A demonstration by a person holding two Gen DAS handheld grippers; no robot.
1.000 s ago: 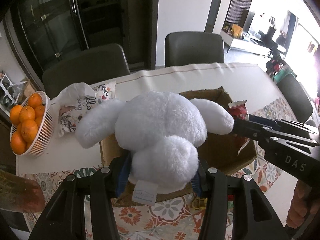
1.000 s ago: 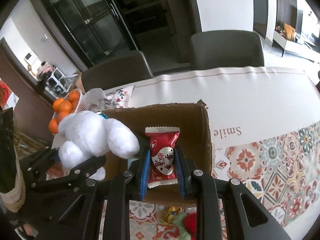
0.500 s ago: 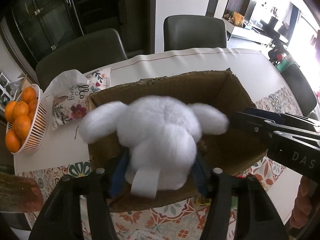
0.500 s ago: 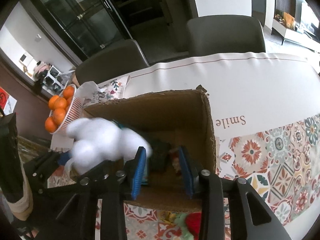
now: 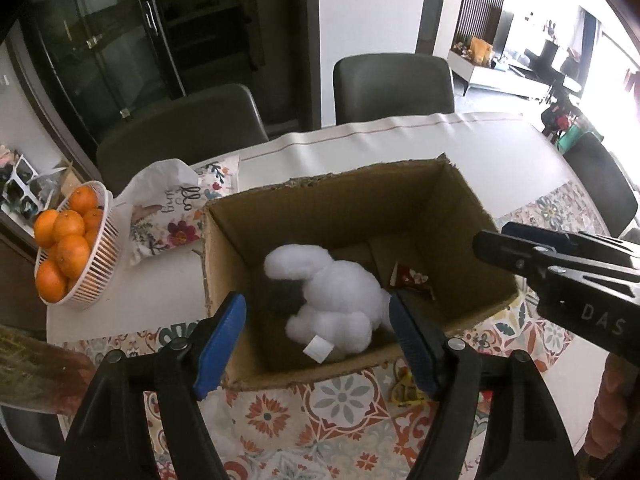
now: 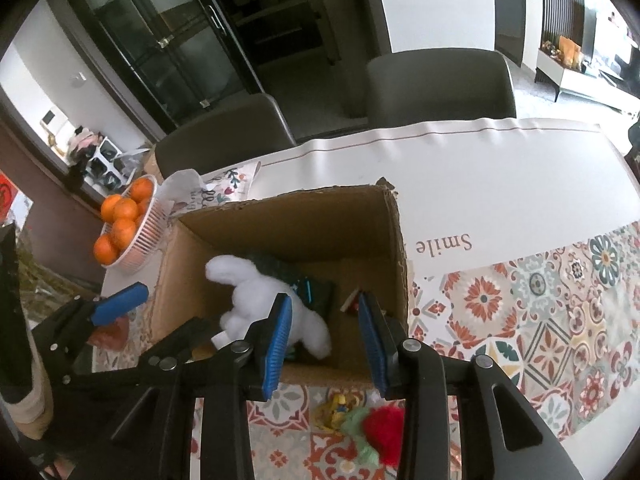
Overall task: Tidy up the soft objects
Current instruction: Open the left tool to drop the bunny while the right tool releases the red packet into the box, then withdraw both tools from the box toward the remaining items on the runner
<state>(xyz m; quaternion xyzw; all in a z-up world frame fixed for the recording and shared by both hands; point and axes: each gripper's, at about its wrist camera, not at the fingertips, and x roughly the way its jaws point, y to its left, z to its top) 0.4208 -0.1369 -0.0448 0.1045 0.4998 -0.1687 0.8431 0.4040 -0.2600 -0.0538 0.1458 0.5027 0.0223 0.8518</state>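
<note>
Cardboard, brown and open-topped, forms the box [image 5: 460, 216] standing on the tiled-pattern counter [image 6: 540, 320]. Inside it lies the white plush rabbit [image 5: 340, 292], beside a small red snack packet [image 5: 412, 278]. Left hand-held gripper [image 5: 318, 338] and right hand-held gripper [image 6: 324, 334] both hover above, jaws wide, empty.

Black gripper [image 5: 318, 344], blue pads [image 5: 219, 344]

I read "Smile" on the bench cloth [image 6: 444, 245] right of my fingers, "DAS" on the right gripper [image 5: 602, 314].
</note>
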